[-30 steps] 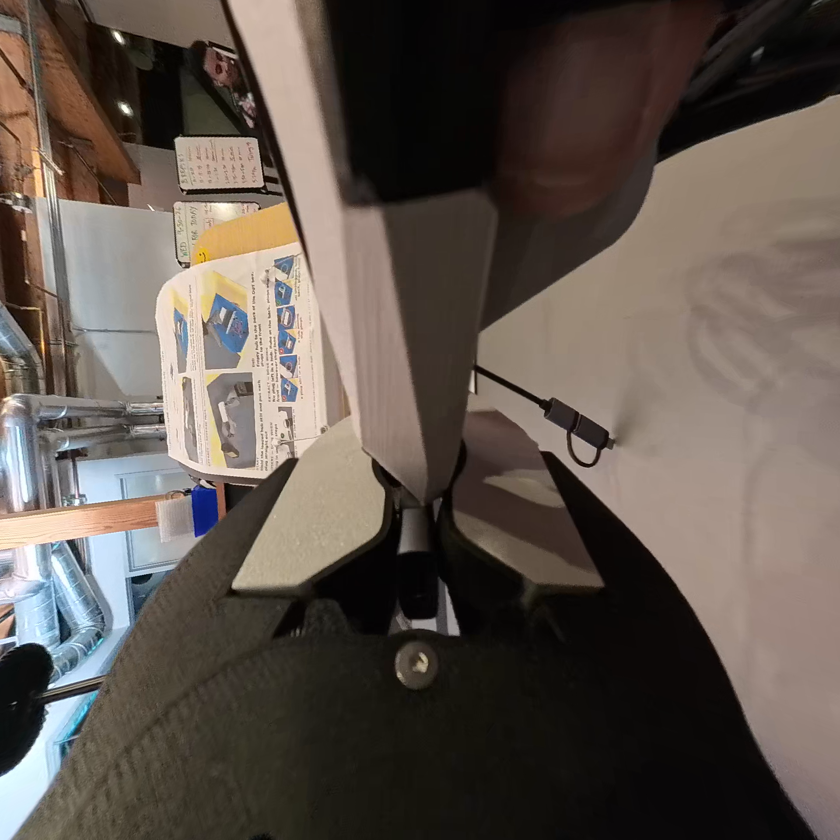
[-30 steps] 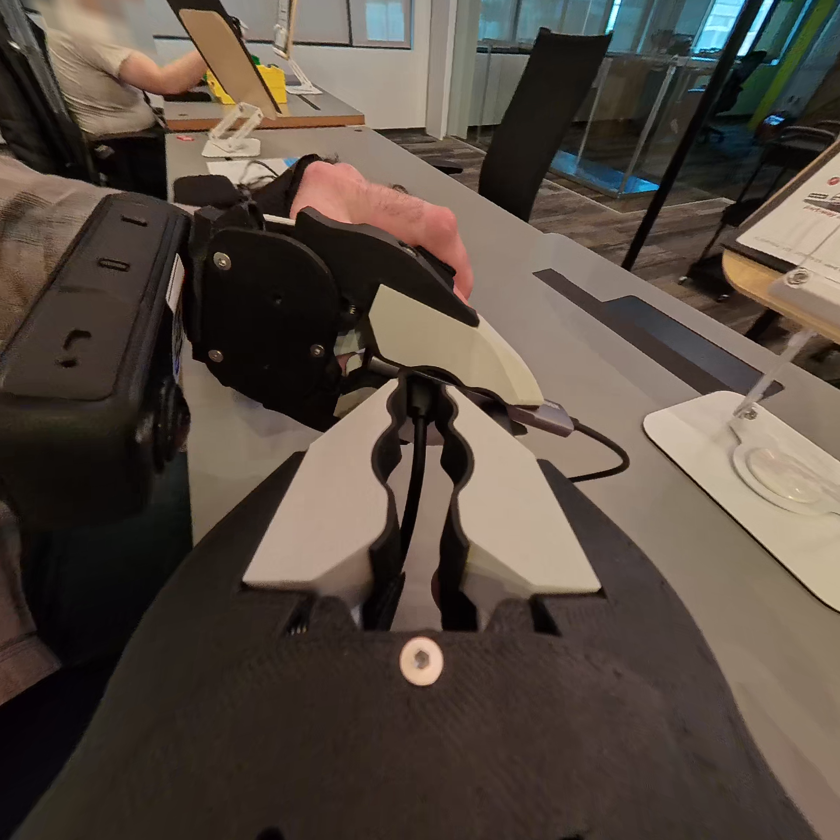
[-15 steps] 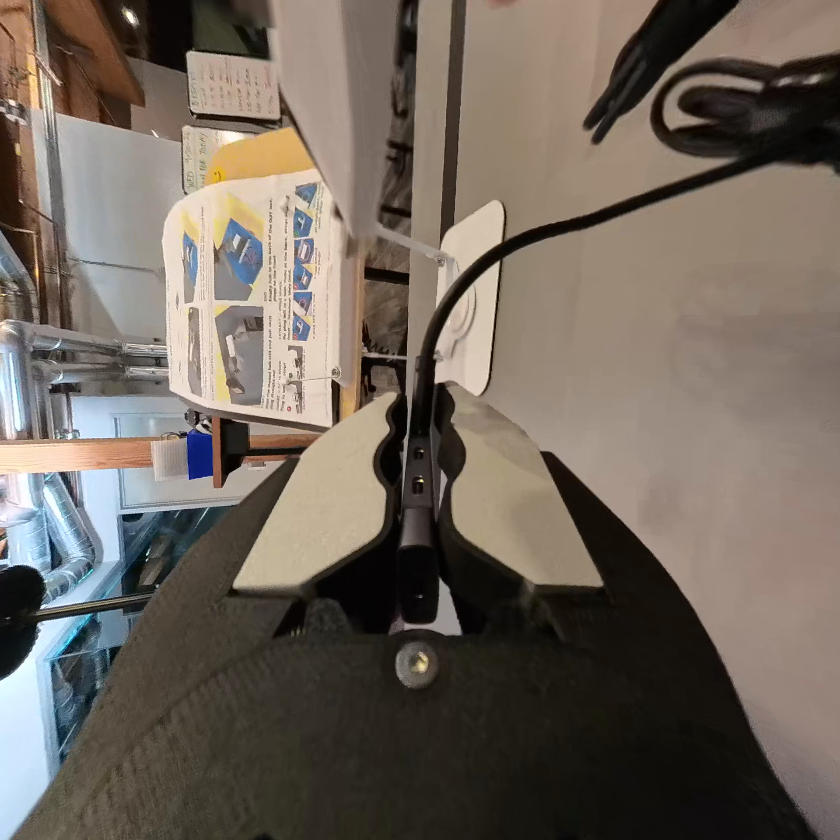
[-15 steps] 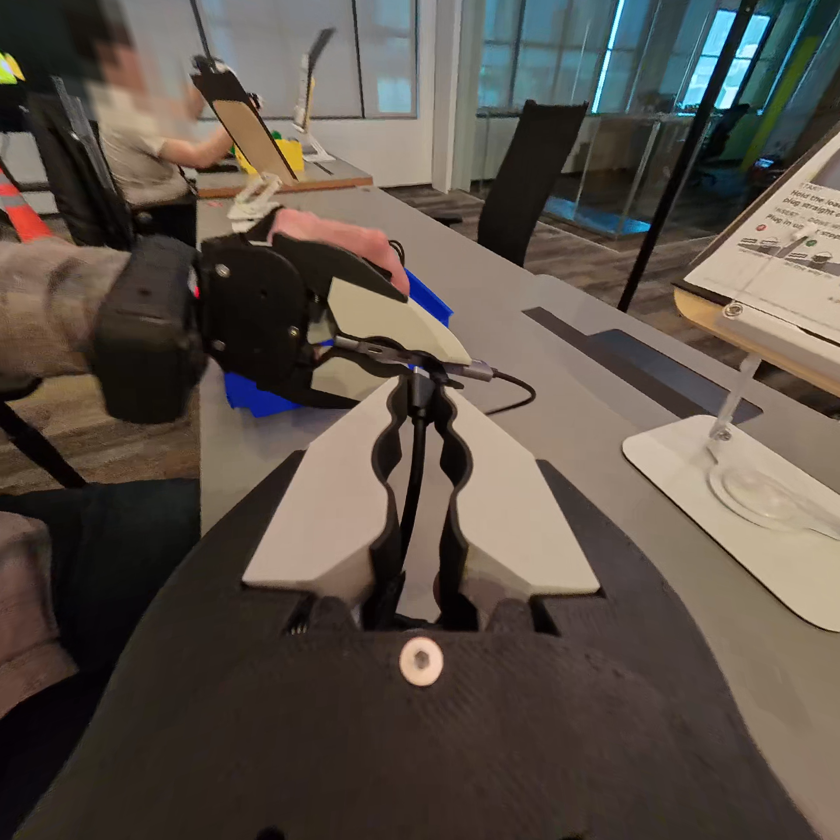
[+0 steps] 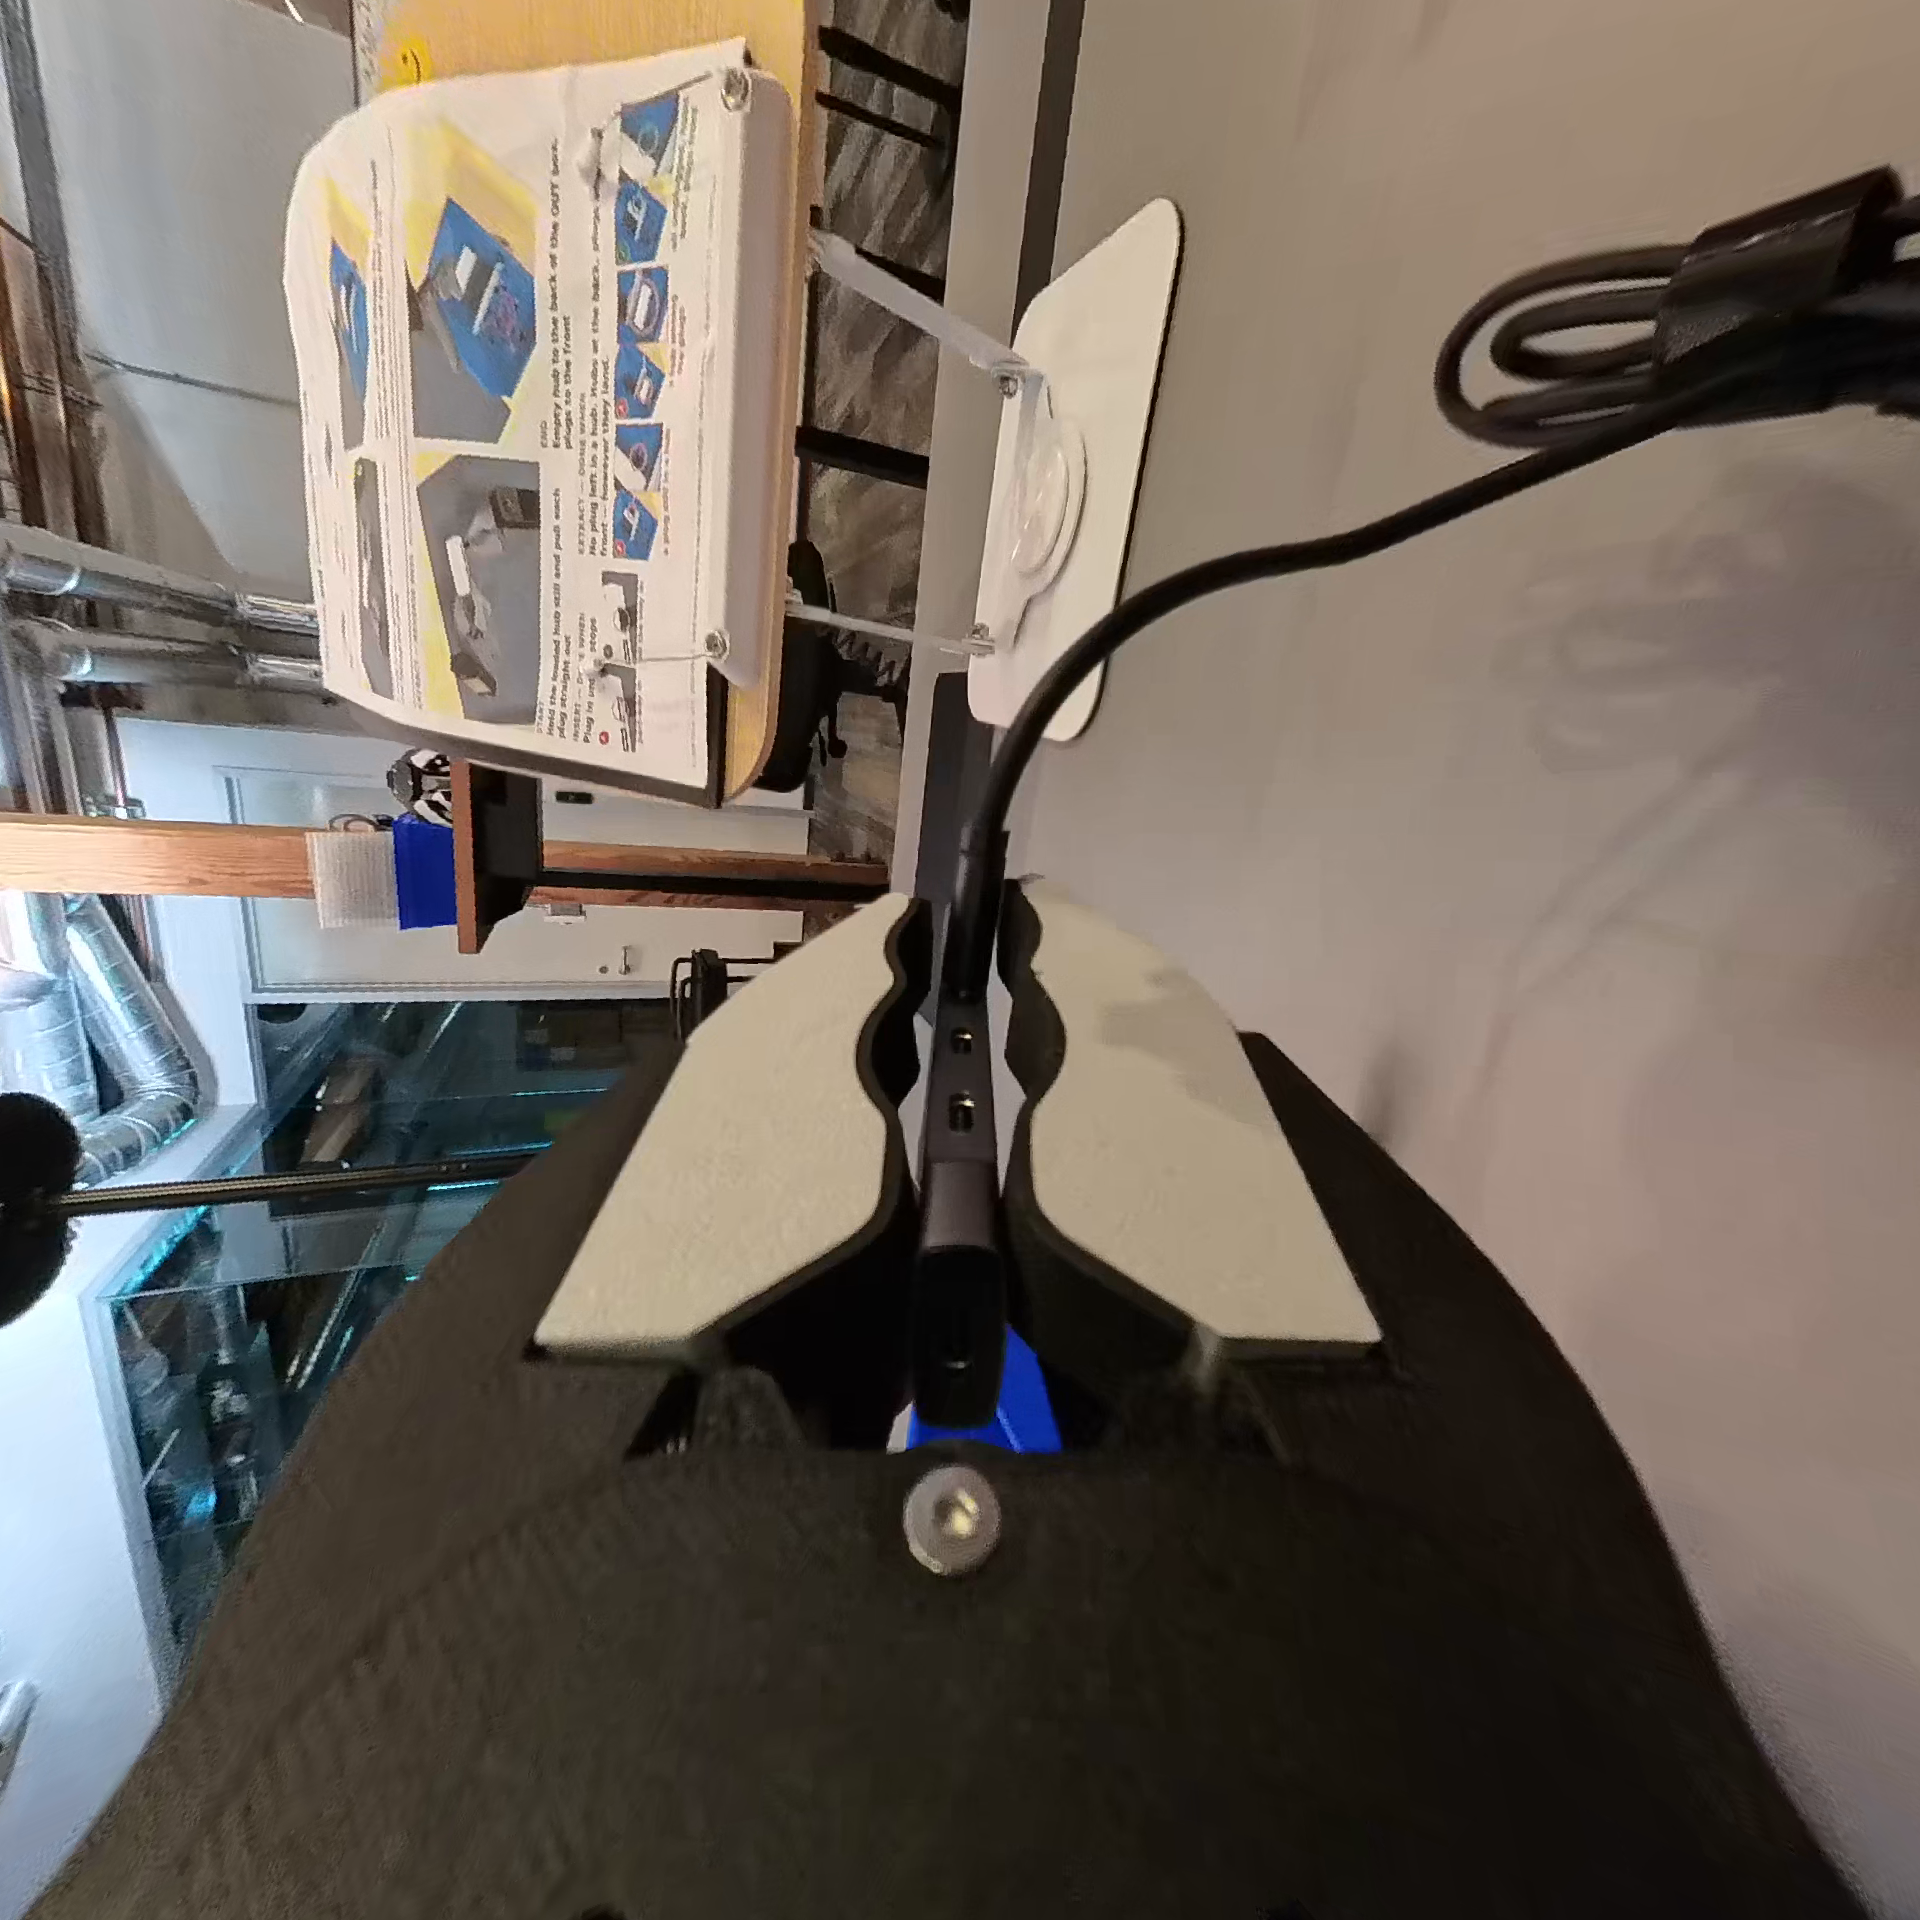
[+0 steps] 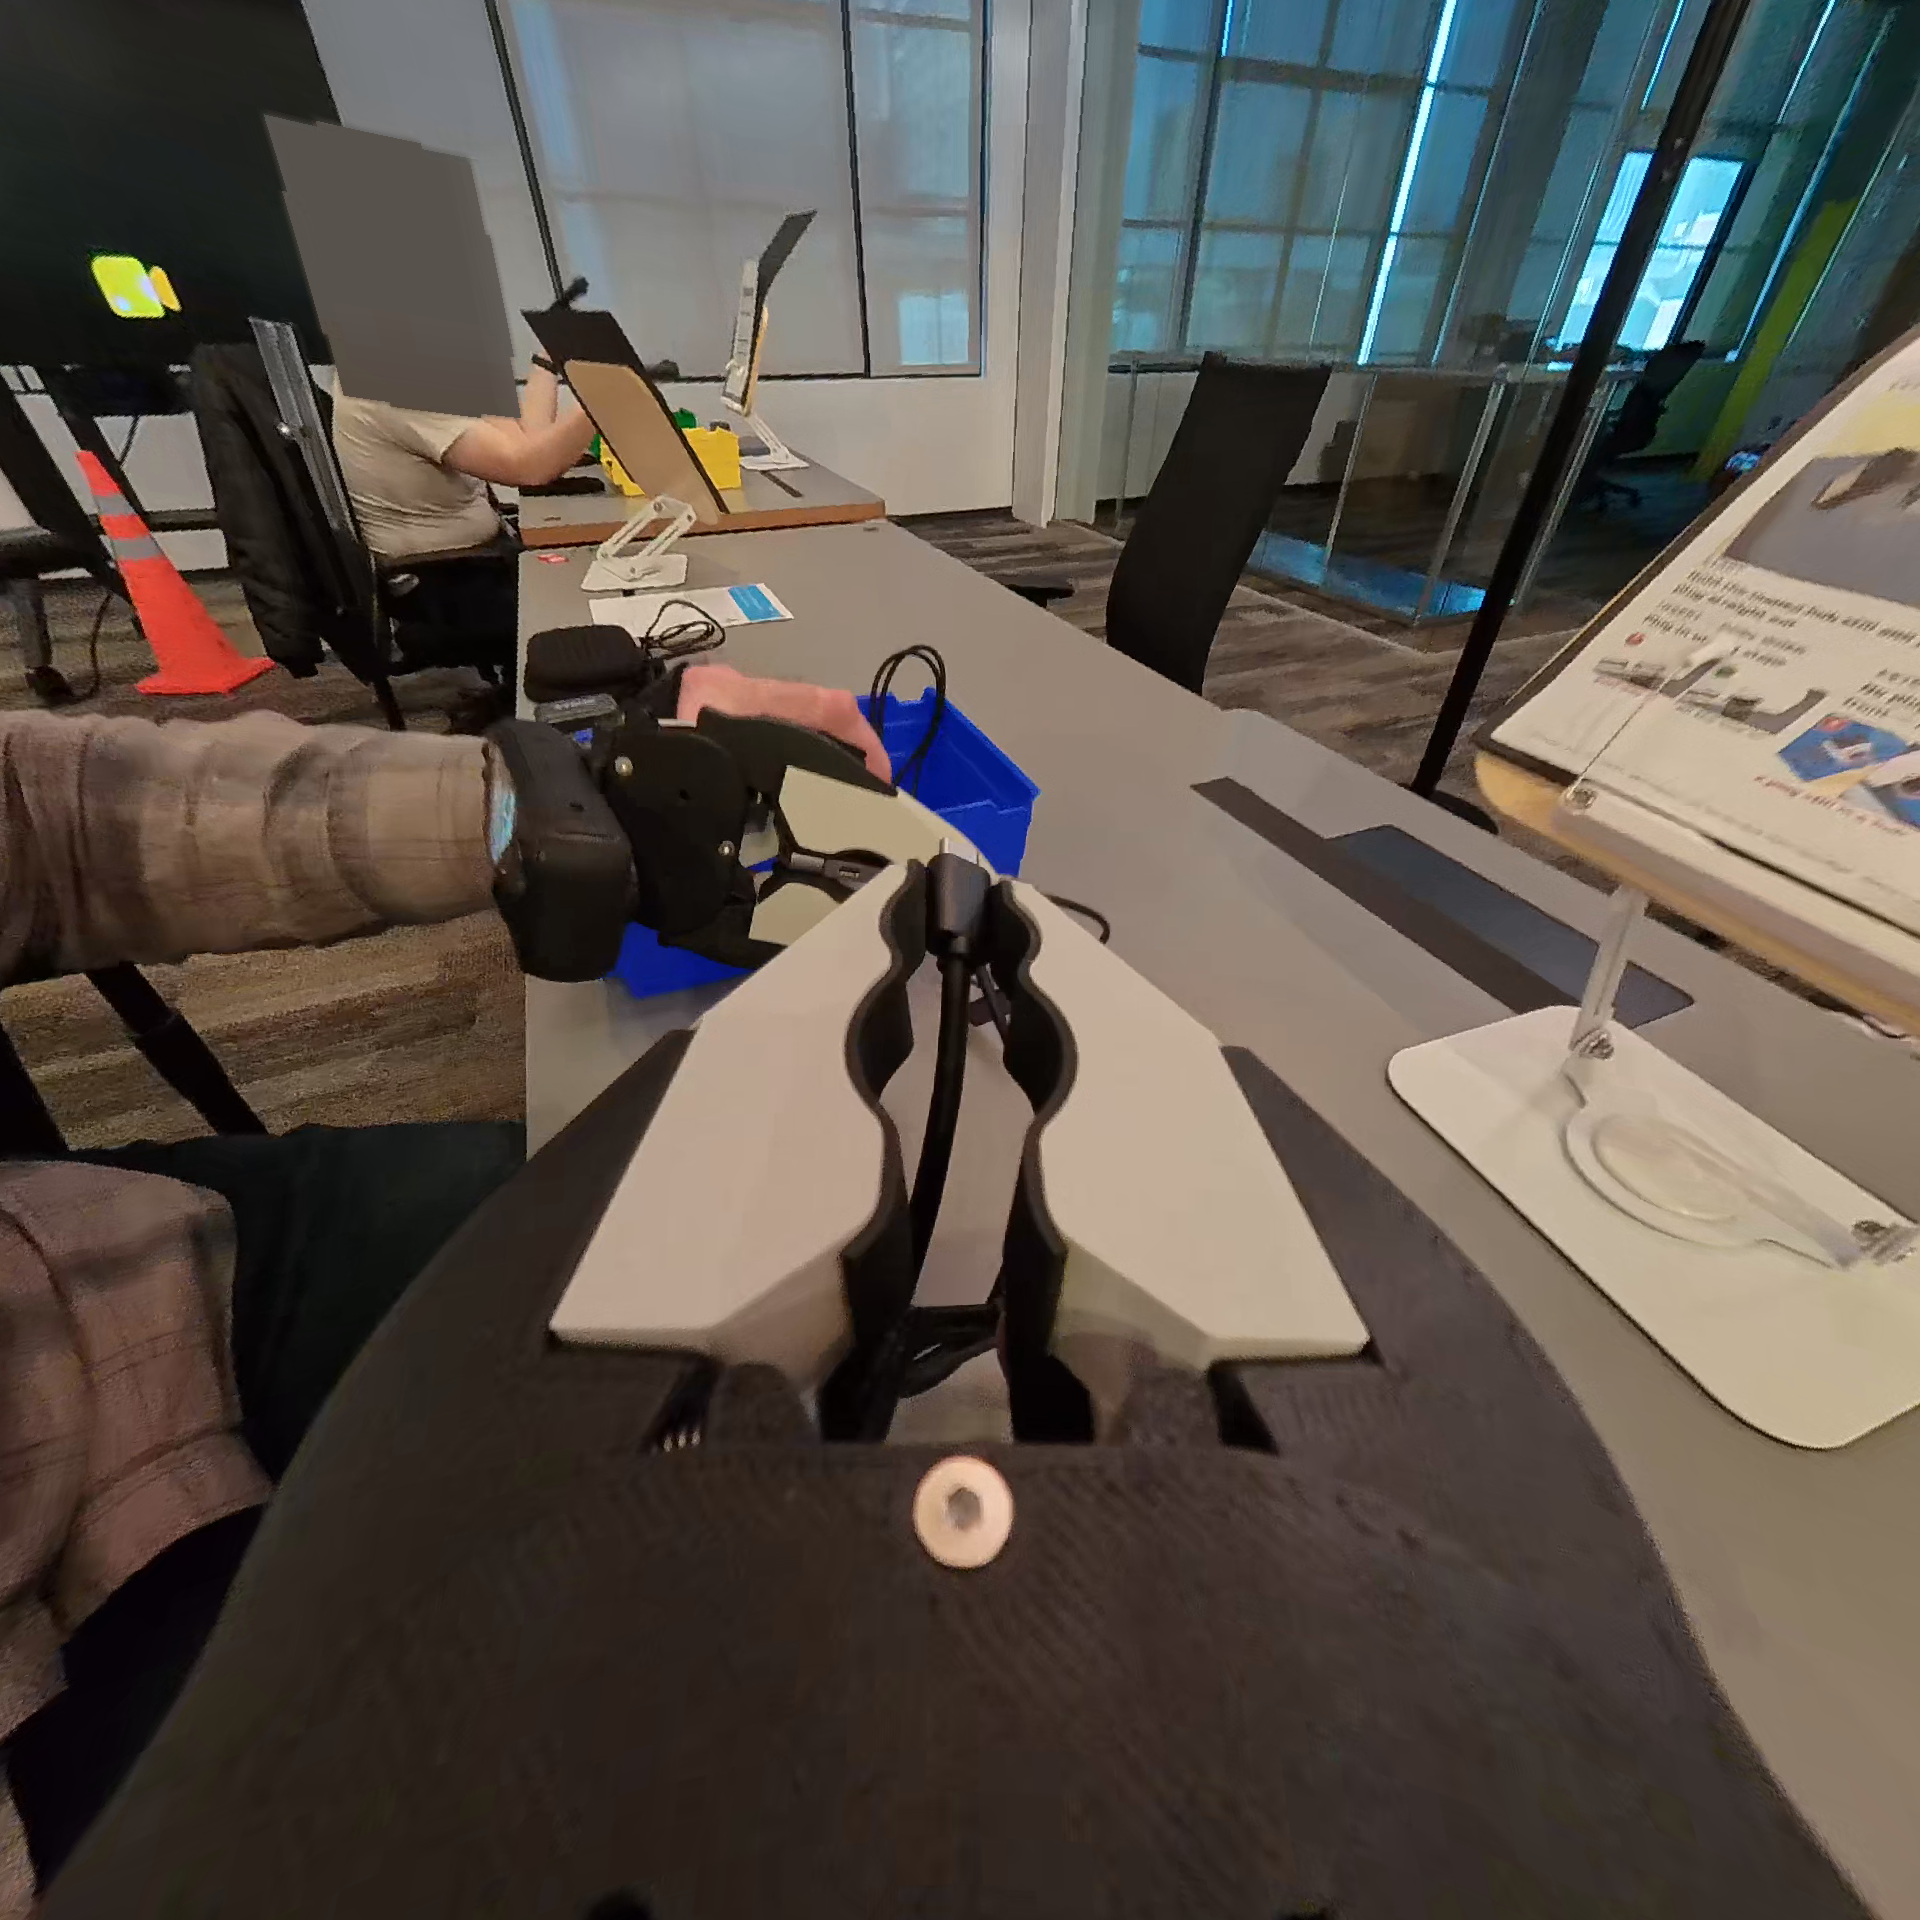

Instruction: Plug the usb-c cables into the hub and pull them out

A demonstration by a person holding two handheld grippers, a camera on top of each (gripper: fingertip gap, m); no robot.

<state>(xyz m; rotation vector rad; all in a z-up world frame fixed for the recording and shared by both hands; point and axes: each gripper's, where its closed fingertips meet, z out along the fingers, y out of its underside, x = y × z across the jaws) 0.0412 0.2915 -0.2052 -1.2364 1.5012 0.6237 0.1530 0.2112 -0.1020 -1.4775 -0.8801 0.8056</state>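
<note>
Fingers (image 6: 748, 1132) pinch unmarked cable (image 6: 940, 1081).

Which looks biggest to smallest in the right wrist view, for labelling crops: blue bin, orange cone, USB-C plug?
1. Blue bin, though partly hidden by the left gripper.
2. Orange cone, farther off.
3. USB-C plug, smallest despite being nearest.

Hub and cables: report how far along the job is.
Done, it seems: one pull-out. The plug in the right tongs is free, its metal tip bare and apart from the hub.
In hand: the left tongs are shut on the hub, whose own cord trails away; its two visible ports are empty.
Left: cannot tell how many cables remain; more cables lie in the blue bin.
</note>
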